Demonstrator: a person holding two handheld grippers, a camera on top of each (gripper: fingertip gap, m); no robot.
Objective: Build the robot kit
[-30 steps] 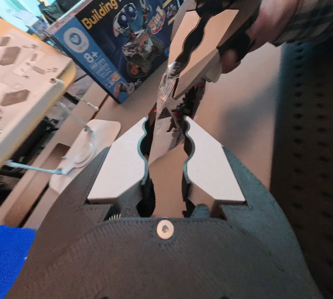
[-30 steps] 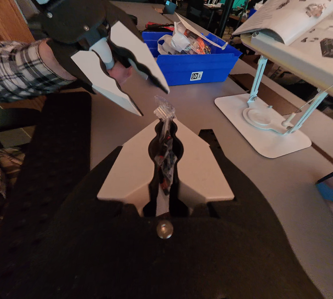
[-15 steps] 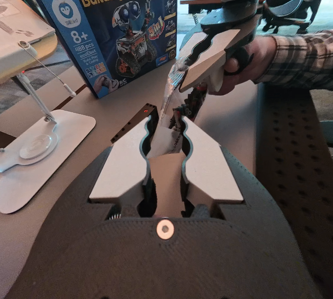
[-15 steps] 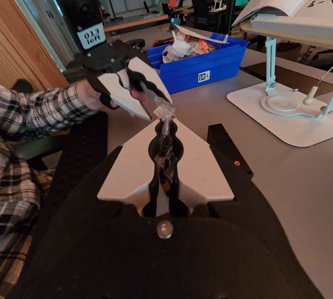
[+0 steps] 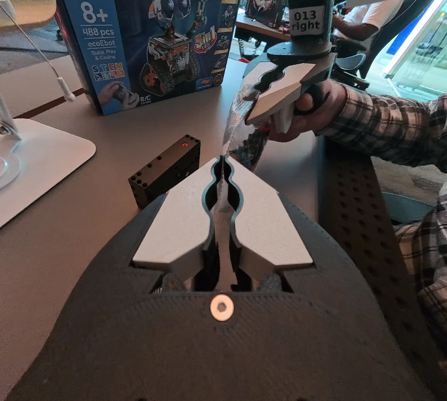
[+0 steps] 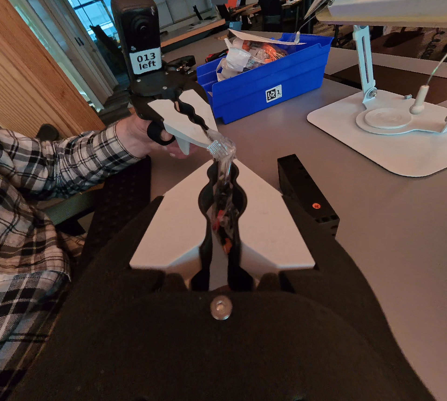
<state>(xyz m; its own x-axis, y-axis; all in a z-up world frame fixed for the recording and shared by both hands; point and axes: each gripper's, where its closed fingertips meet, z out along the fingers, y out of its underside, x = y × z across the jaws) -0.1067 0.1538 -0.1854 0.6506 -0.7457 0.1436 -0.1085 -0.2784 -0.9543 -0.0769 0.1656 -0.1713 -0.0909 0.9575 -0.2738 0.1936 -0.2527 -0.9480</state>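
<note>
Both grippers (image 5: 223, 159) (image 6: 223, 162) pinch one clear parts bag (image 6: 223, 198)

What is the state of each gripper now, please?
Left gripper: shut on the top edge of the clear plastic bag.
Right gripper: shut on the same clear plastic bag, which holds small parts.

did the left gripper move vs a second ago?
Yes. In the right wrist view the left gripper has dropped from well above the clear plastic bag of small parts onto its top edge, jaws now shut on it, against the blue plastic bin.
</note>
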